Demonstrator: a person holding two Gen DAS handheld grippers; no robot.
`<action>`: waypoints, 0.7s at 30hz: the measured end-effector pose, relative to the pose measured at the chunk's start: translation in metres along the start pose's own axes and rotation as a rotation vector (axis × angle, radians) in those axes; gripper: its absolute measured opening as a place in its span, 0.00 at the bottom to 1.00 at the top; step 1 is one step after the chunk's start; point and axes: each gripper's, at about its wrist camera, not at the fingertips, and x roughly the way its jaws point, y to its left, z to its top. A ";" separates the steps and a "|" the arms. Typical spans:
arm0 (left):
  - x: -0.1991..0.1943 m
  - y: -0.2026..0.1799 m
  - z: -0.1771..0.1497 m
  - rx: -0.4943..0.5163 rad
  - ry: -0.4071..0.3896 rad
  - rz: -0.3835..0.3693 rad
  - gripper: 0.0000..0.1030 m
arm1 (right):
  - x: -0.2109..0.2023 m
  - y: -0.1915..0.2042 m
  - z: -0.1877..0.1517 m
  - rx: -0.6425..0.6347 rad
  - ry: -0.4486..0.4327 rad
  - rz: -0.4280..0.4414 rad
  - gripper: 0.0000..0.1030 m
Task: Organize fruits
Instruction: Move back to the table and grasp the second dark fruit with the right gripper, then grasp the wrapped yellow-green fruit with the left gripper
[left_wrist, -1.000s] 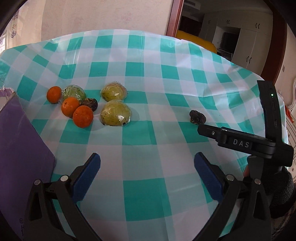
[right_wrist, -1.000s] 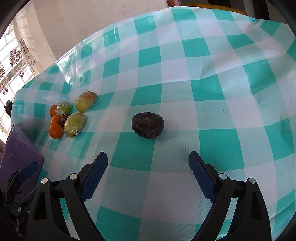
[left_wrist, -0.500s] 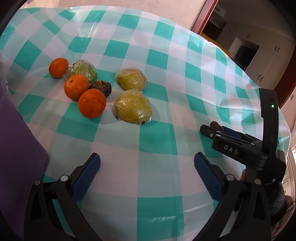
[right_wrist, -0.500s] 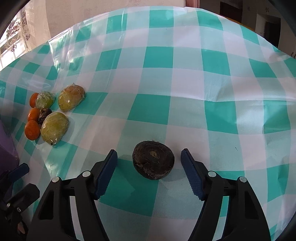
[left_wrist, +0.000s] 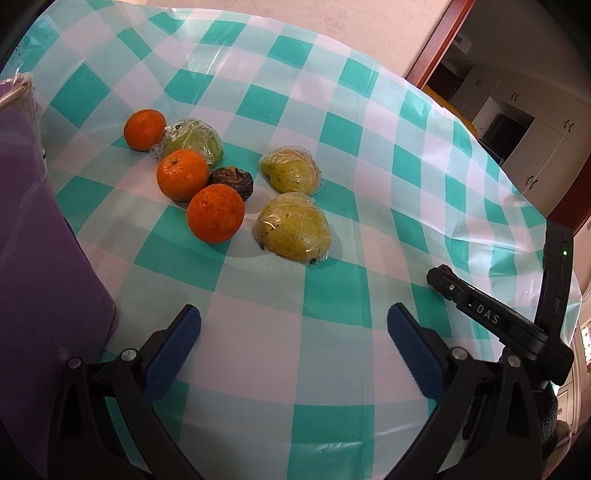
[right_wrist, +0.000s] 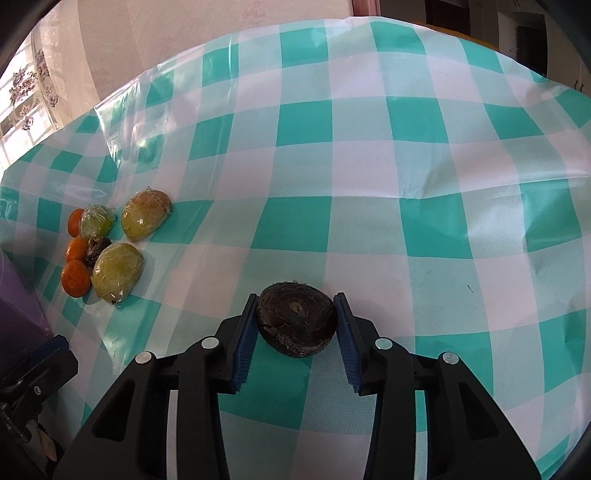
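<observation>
My right gripper is shut on a dark brown round fruit that rests on the checked tablecloth. A cluster of fruit lies to the far left: three oranges, three plastic-wrapped green-yellow fruits and a second dark brown fruit in the middle of them. The cluster also shows in the right wrist view. My left gripper is open and empty, a short way in front of the cluster. The right gripper's body shows at the right of the left wrist view.
A purple box stands at the left, close to the oranges. The teal and white checked tablecloth has a clear plastic cover with creases. The table's edge curves round on the right, with a doorway and cabinets beyond.
My right gripper moved forward and closed on the dark brown fruit. My left gripper moved closer to the fruit cluster and stayed open.
</observation>
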 end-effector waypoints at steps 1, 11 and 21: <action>-0.001 -0.001 0.001 0.003 -0.016 0.005 0.96 | 0.000 -0.001 0.000 0.005 -0.001 0.005 0.39; 0.022 -0.023 0.026 0.101 -0.036 0.168 0.69 | -0.002 -0.002 -0.002 0.024 -0.004 0.023 0.39; 0.061 -0.044 0.040 0.182 0.063 0.198 0.71 | -0.003 -0.009 -0.002 0.055 -0.010 0.052 0.39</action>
